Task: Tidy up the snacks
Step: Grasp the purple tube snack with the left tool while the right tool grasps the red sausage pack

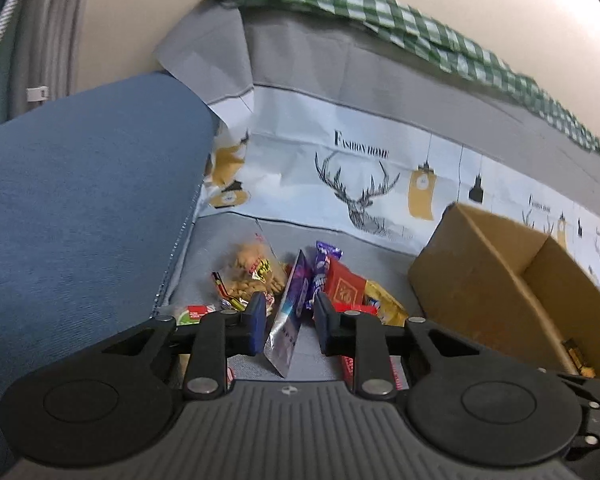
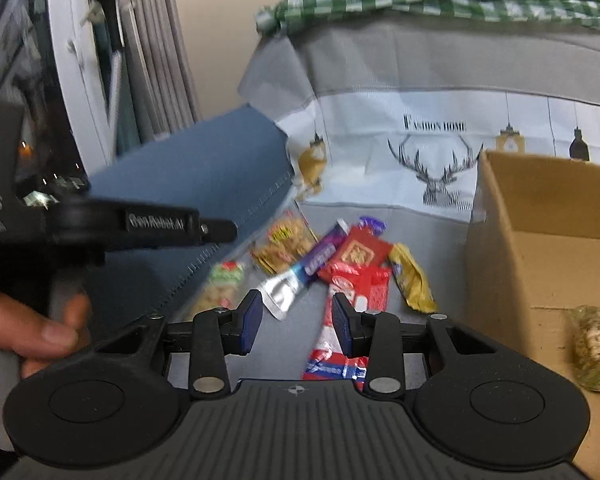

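The left claw (image 1: 286, 322) stands open around the purple pouch (image 1: 290, 312), untouched. The right claw (image 2: 298, 322), open and empty, alone shows a nut bag (image 2: 594, 346) (inside the box (image 2: 540, 216)) to its right.

Wall: you are facing a plain beige wall (image 1: 440, 12) running behind the sofa.
Sofa: a grey printed cover (image 2: 440, 76) with a stag drawing and lantern motifs is draping over its backrest and seat.
Checked cloth: a green-and-white cloth (image 1: 380, 12) is lying along the top of the backrest.
Armrest: a blue cushioned armrest (image 1: 88, 188) is sitting on your left.
Curtain: grey pleated curtain (image 2: 156, 72) is hanging beside a white window frame (image 2: 76, 60).
Window: it is looking dark outside, with small lights showing.
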`<state>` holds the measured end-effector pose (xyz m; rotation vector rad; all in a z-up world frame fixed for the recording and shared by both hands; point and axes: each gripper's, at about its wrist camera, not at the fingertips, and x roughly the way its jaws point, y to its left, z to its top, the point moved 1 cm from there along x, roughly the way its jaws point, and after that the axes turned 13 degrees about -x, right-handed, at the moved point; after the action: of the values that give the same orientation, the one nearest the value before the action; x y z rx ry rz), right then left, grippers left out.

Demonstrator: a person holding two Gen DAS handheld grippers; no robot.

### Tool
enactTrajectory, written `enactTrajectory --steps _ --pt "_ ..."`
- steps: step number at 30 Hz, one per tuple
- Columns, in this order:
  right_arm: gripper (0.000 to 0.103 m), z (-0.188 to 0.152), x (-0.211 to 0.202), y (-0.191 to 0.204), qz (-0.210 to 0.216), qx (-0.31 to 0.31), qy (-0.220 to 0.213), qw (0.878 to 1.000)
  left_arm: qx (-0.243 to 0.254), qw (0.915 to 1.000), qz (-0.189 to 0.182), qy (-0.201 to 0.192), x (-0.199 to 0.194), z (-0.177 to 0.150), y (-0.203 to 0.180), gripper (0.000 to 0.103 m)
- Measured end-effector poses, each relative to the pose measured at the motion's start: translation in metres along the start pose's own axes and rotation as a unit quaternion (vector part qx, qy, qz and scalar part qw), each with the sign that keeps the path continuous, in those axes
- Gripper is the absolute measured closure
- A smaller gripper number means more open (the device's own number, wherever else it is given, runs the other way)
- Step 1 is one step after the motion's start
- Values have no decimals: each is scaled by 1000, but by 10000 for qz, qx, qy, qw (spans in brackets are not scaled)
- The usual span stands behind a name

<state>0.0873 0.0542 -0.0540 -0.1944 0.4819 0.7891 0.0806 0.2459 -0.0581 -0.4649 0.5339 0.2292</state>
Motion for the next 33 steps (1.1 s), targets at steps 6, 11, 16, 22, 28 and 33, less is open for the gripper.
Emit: enactTrajectory --steps 6,11,16,22,28,33 --pt "36 -11 40 -4 -256 184 406 9987 169 9990 245 336 40 -8 0 59" --pt "23 -15 70 -8 -471 225 792 9955 363 9968 459 539 71 -15 -2 45" --pt "22 -24 93 -13 -437 373 1244 9906 950 9914 557 714 94 -29 -11 45" --pt "40 -27 96 -5 -532 -151 1311 9898 1029 9903 420 831 93 -32 -12 98" --pt "52 -30 80 -4 -455 -260 1303 9901 658 9938 214 874 68 -28 -13 99" --pt "53 -31 48 -3 -419 -196 1294 9905 9 9946 50 1039 37 -22 -6 99"
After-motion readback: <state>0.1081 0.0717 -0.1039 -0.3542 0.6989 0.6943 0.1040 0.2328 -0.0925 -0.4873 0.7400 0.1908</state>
